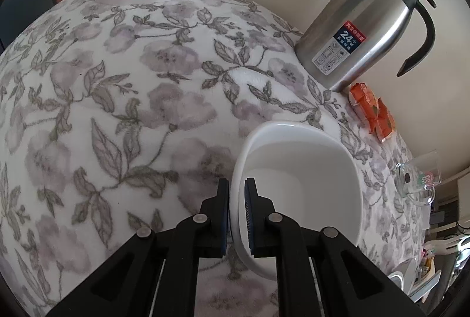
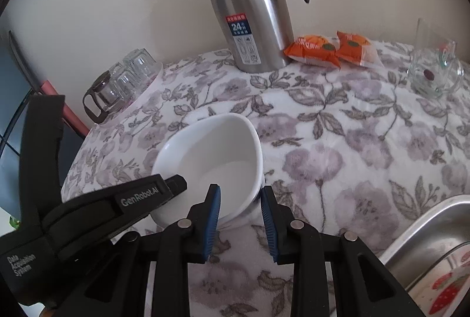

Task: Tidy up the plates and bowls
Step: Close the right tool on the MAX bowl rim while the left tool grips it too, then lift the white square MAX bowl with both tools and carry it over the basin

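- At lower centre of the left wrist view, the bowl (image 1: 299, 193) is pinched by its rim between the left tongs (image 1: 236, 193), one pad inside the wall and one outside.
- In the right wrist view the bowl (image 2: 211, 161) is seen tilted, low at centre on the flowered desk (image 2: 337, 146), and a second bowl seems to be nested beneath it; whether it is lifted cannot be told.
- The right tongs (image 2: 241, 199) are held apart, with the bowl's near edge between the pads, and nothing is gripped.
- A slip is judged likely: a glazed rim is held at one point only, so the bowl could rotate out of the pads.
- If the bowls are stacked, the lower one could be dragged or dropped.
- A wide swing could strike the flask (image 2: 249, 11) at upper centre or the mug (image 2: 434, 76) at right.
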Demonstrator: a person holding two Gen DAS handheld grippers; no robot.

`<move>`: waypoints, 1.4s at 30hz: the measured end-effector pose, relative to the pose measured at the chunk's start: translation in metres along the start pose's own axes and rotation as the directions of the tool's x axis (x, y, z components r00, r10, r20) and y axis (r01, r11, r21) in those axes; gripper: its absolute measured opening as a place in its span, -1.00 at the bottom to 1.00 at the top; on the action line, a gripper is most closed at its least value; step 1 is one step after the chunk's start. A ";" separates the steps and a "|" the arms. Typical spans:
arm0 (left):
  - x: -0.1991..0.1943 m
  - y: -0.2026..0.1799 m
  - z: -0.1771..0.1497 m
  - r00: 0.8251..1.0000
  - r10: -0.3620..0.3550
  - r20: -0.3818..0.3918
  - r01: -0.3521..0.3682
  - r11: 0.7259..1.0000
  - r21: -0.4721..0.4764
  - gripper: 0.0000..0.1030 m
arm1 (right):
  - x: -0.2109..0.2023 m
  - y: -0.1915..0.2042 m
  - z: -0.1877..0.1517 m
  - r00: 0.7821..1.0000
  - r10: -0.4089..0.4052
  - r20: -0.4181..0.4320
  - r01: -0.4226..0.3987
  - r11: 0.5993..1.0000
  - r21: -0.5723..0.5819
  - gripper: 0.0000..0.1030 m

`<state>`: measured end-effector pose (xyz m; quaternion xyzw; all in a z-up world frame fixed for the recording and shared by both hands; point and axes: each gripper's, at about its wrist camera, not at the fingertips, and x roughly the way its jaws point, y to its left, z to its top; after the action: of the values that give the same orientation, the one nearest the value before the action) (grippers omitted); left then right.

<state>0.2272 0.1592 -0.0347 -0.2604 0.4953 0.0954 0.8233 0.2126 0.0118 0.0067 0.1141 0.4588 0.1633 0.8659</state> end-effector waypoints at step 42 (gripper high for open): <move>-0.163 -0.082 -0.092 0.969 -0.190 0.156 0.163 0.972 0.169 -0.77 | -0.202 -0.036 -0.024 0.981 -0.042 0.187 0.041 0.999 0.008 -0.41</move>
<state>0.1110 0.0584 0.0990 -0.2299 0.4032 0.0048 0.8857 0.0934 -0.0986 0.1338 0.1209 0.3779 0.1327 0.9083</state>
